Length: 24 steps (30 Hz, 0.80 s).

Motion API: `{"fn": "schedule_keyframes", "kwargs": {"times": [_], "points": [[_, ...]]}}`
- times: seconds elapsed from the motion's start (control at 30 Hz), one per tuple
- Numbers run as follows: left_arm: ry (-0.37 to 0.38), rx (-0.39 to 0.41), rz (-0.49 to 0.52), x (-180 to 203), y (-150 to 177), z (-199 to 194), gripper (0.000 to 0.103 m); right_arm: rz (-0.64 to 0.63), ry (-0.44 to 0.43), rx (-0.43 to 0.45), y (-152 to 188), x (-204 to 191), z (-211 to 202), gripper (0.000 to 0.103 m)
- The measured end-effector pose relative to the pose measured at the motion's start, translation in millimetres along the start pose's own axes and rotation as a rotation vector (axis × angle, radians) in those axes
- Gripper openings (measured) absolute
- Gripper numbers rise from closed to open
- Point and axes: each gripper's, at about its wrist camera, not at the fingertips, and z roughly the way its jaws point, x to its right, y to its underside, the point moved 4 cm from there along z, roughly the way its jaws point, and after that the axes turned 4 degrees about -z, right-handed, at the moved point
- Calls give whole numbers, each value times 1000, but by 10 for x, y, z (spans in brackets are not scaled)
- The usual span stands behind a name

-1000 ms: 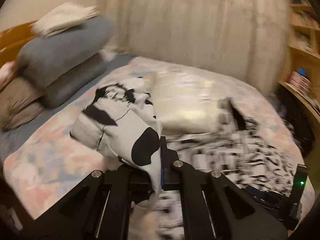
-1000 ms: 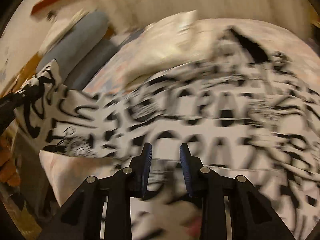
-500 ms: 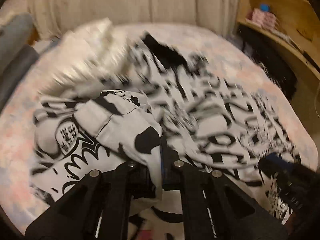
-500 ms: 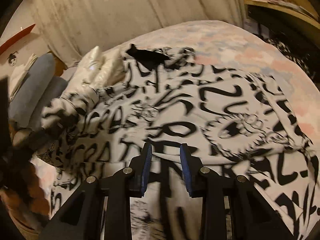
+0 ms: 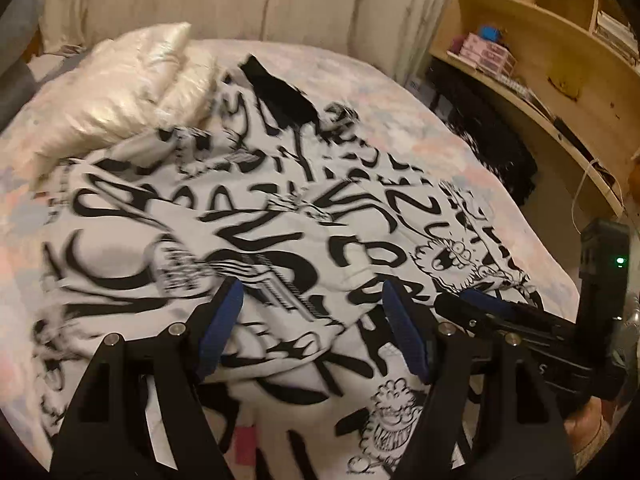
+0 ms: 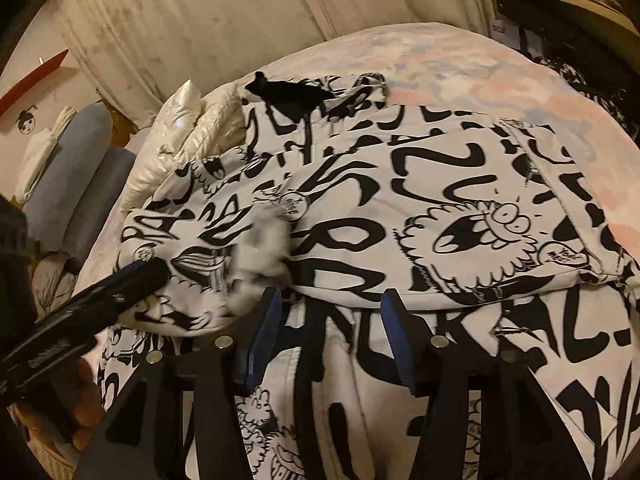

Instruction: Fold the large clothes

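Now both grippers, left (image 5: 310, 330) and right (image 6: 328, 330), hover over the printed garment (image 6: 400, 208) on the bed (image 6: 460, 64), jaws opening, gripping nothing.

Large white garment (image 5: 256, 240) with bold black graffiti lettering and cartoon faces, spread across pastel bed (image 5: 400, 104). Fills centre and lower frame in both views. One side folded over body, edge running across middle of right-wrist view (image 6: 460, 292). Solid black patch (image 6: 284, 94) at far end, upper centre. Left part blurred.
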Motion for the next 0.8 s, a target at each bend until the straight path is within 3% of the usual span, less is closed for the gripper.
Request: {"fn": "schedule_keyframes", "kwargs": {"times": [0.07,0.33,0.53,0.7,0.73,0.77,0.8], "points": [[-18,22,-21,-110,2,-172,70,-7,-10,-7,4,-49,22,59],[-144,34,-144,-790,240,-547,70,36,-63,-69,-34,-99,288,60],[-213,47,-242,-1218,347,-631,70,41,-93,-112,-286,-221,696,60],[-235,54,-289,-1411,355,-657,70,-16,-57,-188,-389,-405,1142,59],[-241,56,-292,-1438,354,-660,70,-54,-48,-188,-398,-482,1183,47],[-247,57,-295,-1437,347,-650,70,-94,-48,-189,-407,-562,1200,28],[-251,58,-300,-1458,346,-650,70,-141,-38,-174,-445,-666,1168,25]]}}
